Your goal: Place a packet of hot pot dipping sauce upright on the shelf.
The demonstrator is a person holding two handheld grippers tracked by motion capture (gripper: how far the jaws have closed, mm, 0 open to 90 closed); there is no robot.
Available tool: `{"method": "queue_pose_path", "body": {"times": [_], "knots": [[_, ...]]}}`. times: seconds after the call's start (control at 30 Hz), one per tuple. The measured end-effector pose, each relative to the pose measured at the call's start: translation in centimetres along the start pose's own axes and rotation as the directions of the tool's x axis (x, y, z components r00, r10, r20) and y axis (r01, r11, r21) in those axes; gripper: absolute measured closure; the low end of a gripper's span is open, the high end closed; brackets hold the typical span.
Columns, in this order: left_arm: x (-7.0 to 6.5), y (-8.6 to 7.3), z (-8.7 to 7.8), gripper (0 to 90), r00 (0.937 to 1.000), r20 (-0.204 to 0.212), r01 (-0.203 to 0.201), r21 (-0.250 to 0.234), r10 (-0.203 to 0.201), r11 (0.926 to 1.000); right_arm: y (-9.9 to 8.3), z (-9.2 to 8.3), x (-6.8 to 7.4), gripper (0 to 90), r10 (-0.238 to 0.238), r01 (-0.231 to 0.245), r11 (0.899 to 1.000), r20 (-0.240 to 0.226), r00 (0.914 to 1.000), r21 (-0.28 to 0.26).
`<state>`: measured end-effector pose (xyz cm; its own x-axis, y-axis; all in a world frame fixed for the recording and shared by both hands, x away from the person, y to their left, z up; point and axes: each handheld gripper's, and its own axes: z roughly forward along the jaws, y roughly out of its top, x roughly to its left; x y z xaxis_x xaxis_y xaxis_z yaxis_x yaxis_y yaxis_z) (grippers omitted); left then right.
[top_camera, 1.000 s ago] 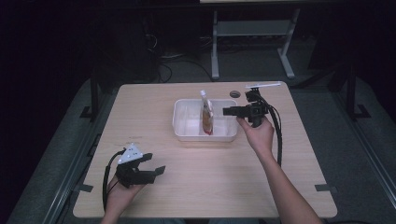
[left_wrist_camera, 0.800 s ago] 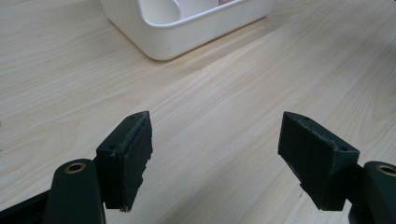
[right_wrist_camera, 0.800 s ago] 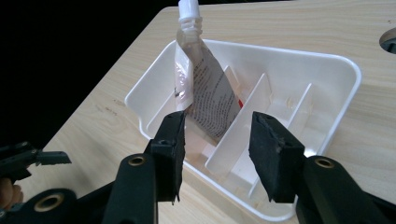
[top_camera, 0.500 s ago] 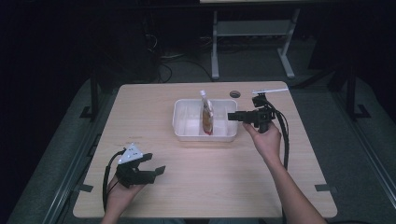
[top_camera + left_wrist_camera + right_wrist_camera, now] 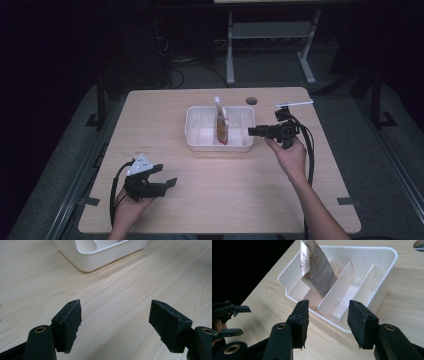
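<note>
Pouch (image 5: 221, 127) stands upright in a white divided bin (image 5: 197, 135) mid-table. Right gripper (image 5: 253, 131), jaws apart and empty, sits just beside the bin. Left gripper (image 5: 162, 177), jaws wide, rests near the front edge.

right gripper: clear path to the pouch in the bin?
Probably yes. The right gripper is open at the bin's near wall, the pouch sticks up above the rim, and nothing lies between.
</note>
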<state>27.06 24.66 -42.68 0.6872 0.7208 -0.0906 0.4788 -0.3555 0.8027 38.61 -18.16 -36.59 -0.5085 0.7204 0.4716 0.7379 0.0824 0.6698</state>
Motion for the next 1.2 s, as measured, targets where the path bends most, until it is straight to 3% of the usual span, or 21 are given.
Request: {"method": "queue_pose_path", "body": {"times": [1.2], "knots": [[-0.1, -0.1, 0.2, 25.3, 1.0, 0.002, -0.004, 0.008, 0.004, 1.0, -5.2, -2.3, -2.7, 45.3, 0.023, -0.023, 0.998, 0.002, 0.9997, 0.052]]}}
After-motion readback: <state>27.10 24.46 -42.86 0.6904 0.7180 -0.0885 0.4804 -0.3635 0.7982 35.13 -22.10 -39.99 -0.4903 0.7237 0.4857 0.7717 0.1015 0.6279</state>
